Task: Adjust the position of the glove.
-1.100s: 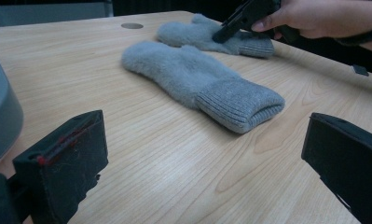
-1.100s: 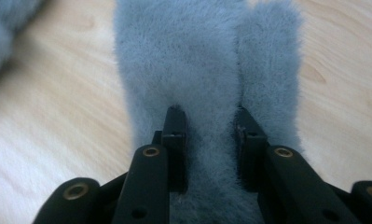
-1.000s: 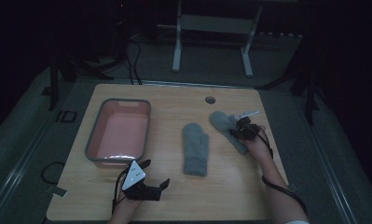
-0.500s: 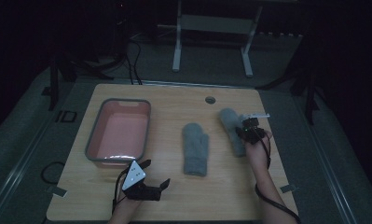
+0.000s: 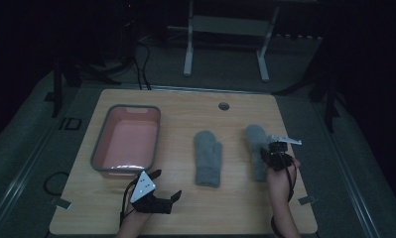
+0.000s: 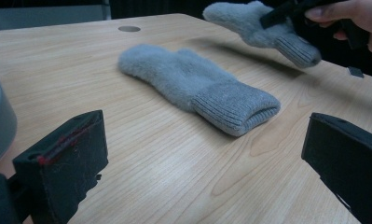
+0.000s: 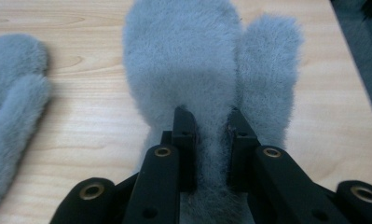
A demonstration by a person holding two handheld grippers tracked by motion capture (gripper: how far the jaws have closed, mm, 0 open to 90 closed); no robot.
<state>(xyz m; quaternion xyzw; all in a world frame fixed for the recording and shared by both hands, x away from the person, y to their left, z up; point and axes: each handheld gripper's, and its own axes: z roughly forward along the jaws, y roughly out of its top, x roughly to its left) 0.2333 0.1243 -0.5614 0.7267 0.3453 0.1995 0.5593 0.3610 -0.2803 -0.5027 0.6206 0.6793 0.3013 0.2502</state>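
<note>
Two grey fleece mittens are on the wooden table. One mitten (image 5: pixel 207 157) (image 6: pixel 197 88) lies flat at the table's middle, cuff toward me. The other mitten (image 5: pixel 255 144) (image 7: pixel 207 79) is at the right, and my right gripper (image 5: pixel 271 154) (image 7: pixel 210 140) is shut on a fold of its fabric near the cuff. In the left gripper view this held mitten (image 6: pixel 263 28) hangs a little above the table. My left gripper (image 5: pixel 165 191) (image 6: pixel 207 163) rests near the front edge, open, with nothing between its jaws.
A pink tub (image 5: pixel 100 153) with a grey rim stands at the table's left, just beyond the left gripper. A small round hole (image 5: pixel 224 106) sits near the far edge. A metal stand (image 5: pixel 225 25) is on the floor behind the table.
My right gripper has pulled the held mitten back toward me and turned it straighter, alongside the middle mitten. The left gripper has stayed still.
</note>
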